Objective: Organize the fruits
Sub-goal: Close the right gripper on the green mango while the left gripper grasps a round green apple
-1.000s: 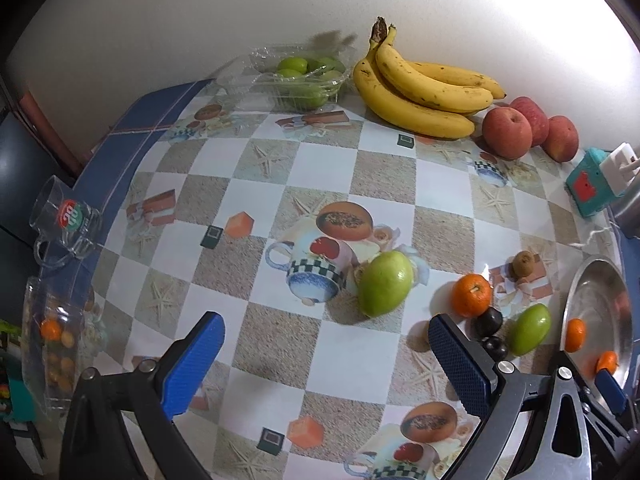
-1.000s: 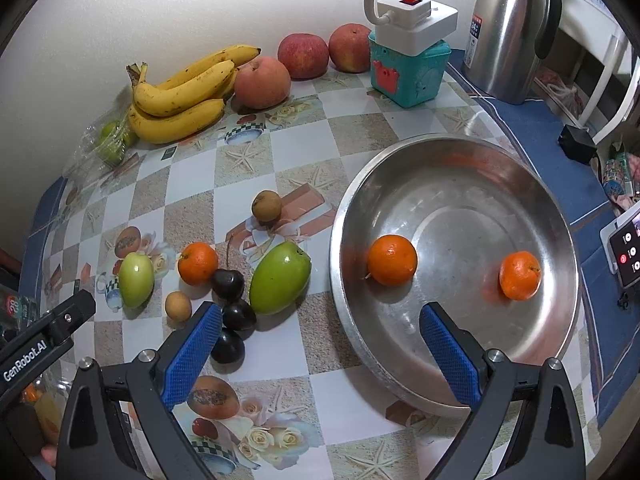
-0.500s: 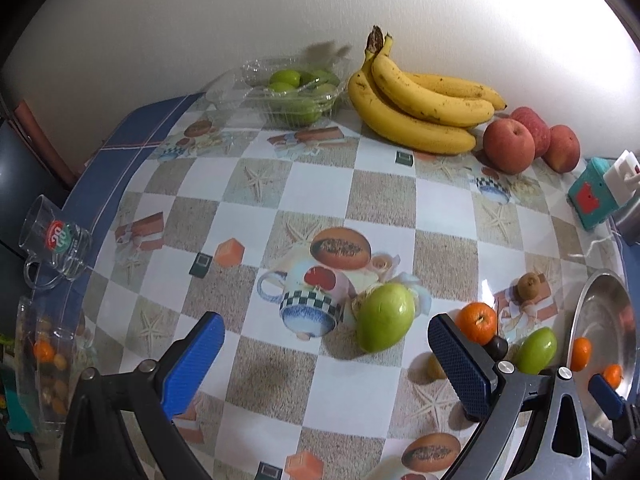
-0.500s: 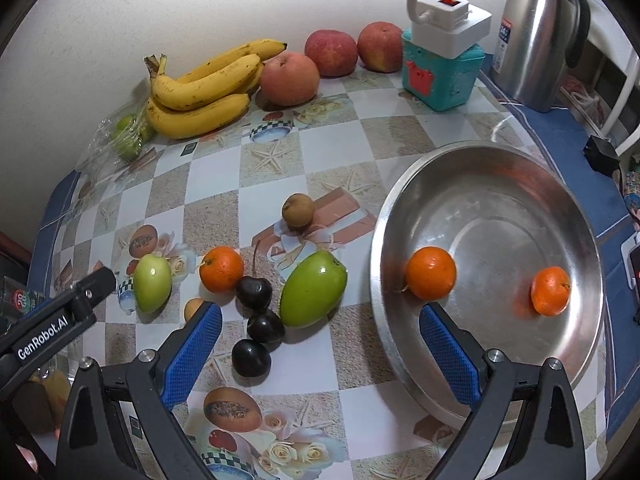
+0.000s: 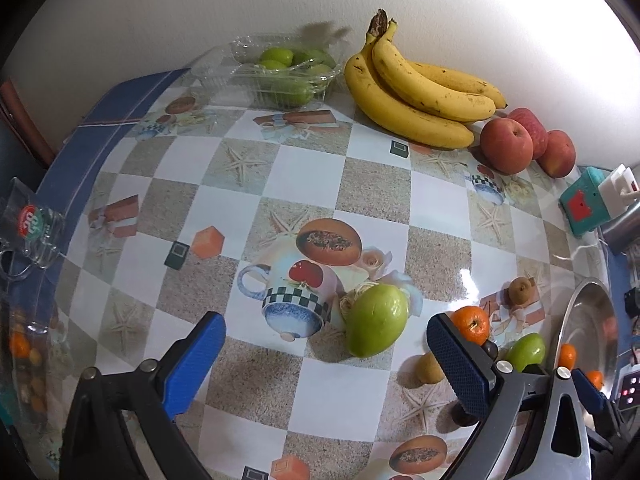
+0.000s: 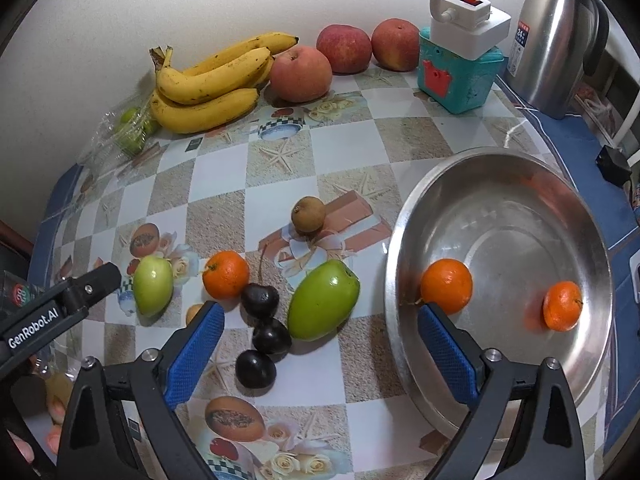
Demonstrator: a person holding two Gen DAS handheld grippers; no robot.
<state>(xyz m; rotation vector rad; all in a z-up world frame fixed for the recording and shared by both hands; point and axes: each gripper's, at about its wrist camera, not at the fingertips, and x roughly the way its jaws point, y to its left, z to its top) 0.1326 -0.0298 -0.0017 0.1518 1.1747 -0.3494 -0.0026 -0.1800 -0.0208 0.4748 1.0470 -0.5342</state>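
My left gripper (image 5: 324, 354) is open and empty above the tablecloth; a green mango (image 5: 376, 319) lies between its fingers, further ahead. My right gripper (image 6: 318, 350) is open and empty; ahead of it lie three dark plums (image 6: 270, 335), a second green mango (image 6: 322, 299) and an orange (image 6: 225, 273). The first mango also shows in the right wrist view (image 6: 153, 285), beside the left gripper's arm (image 6: 56, 312). A steel bowl (image 6: 500, 184) at the right holds two oranges (image 6: 446, 286). A small brown fruit (image 6: 308, 214) sits farther back.
Bananas (image 5: 416, 92) and three red apples (image 5: 506, 145) lie along the back wall, with a clear box of green fruit (image 5: 280, 70). A teal box with a white plug (image 6: 460, 66) and a steel kettle (image 6: 554, 36) stand back right. A glass mug (image 5: 32, 226) sits at the left edge.
The left gripper has pulled back and turned left, so the mango sits nearer its middle. The right gripper has shifted left, from over the bowl towards the plums and mango.
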